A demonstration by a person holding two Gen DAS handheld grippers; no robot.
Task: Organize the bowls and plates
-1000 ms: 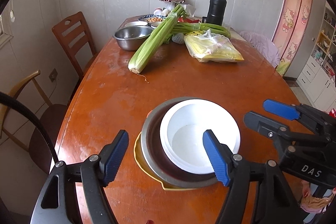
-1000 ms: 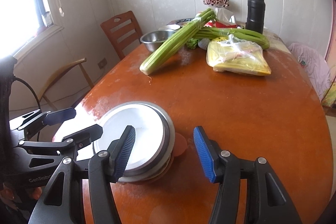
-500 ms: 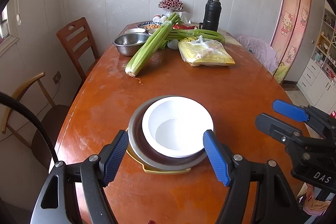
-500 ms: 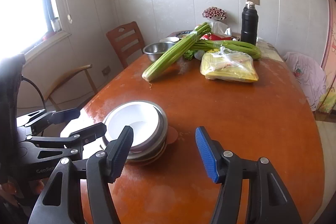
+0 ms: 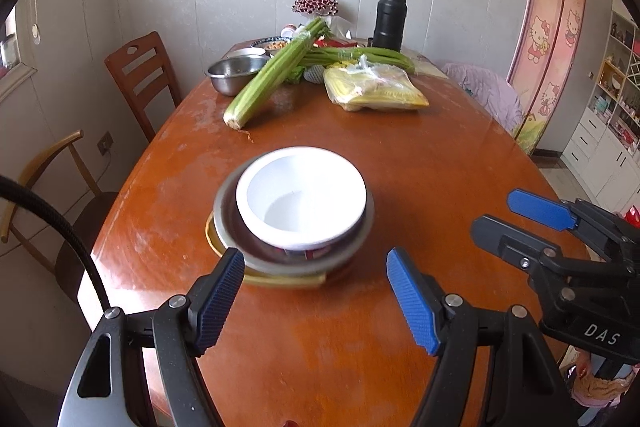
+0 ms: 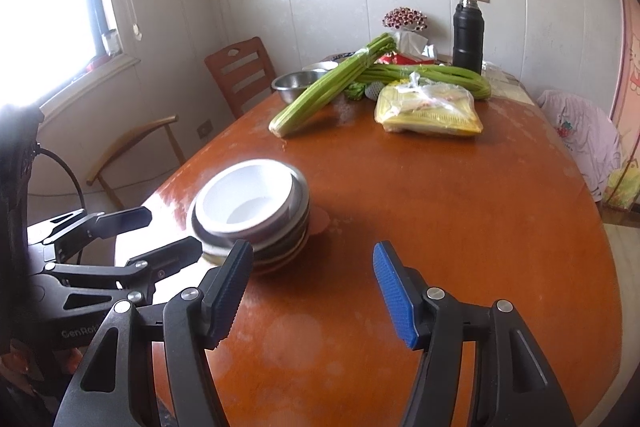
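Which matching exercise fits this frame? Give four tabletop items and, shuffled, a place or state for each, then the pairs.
Items:
1. white bowl
2. celery bunch
3. black thermos
4. left gripper

Descriptions:
A. upright at the table's far end
B. open, holding nothing
C. nested on top of the dish stack
D. lying with its leafy end over a steel bowl's rim

Pairs: 1-C, 2-D, 3-A, 4-B
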